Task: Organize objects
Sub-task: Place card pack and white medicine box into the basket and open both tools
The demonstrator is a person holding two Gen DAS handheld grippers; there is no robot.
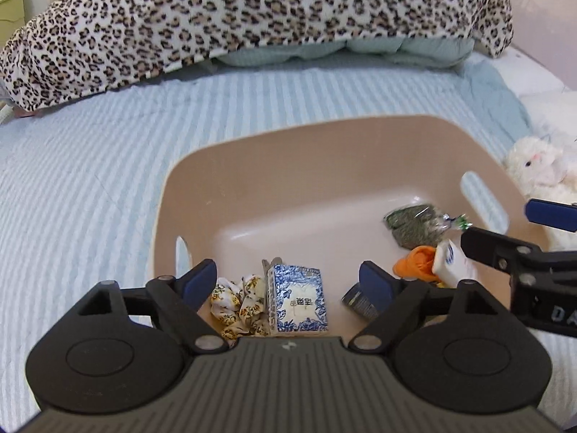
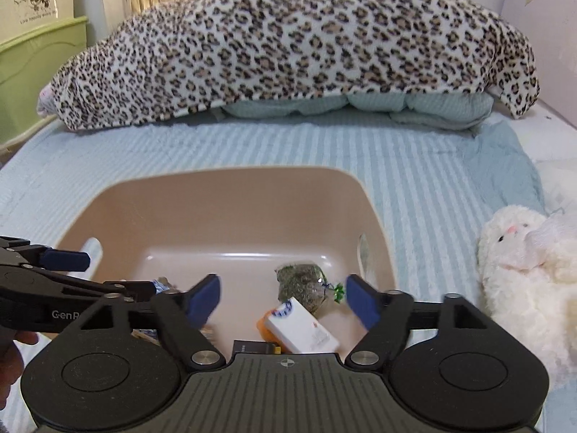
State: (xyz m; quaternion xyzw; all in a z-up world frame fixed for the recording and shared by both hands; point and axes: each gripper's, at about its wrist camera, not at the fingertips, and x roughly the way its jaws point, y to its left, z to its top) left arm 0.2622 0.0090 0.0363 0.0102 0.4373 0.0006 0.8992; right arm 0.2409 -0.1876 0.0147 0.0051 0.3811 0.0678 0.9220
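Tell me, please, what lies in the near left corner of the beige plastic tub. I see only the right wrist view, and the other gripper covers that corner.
Observer: A blue-and-white flowered carton lies flat there on the floor of the beige plastic tub.
Operator: Is something beside it?
Observer: Yes, a heap of small sweets in white wrappers with yellow flowers, close at its left side.
Operator: Does the left gripper hold any of them?
Observer: No. The left gripper is open and empty, with its fingers on either side of the carton and sweets.
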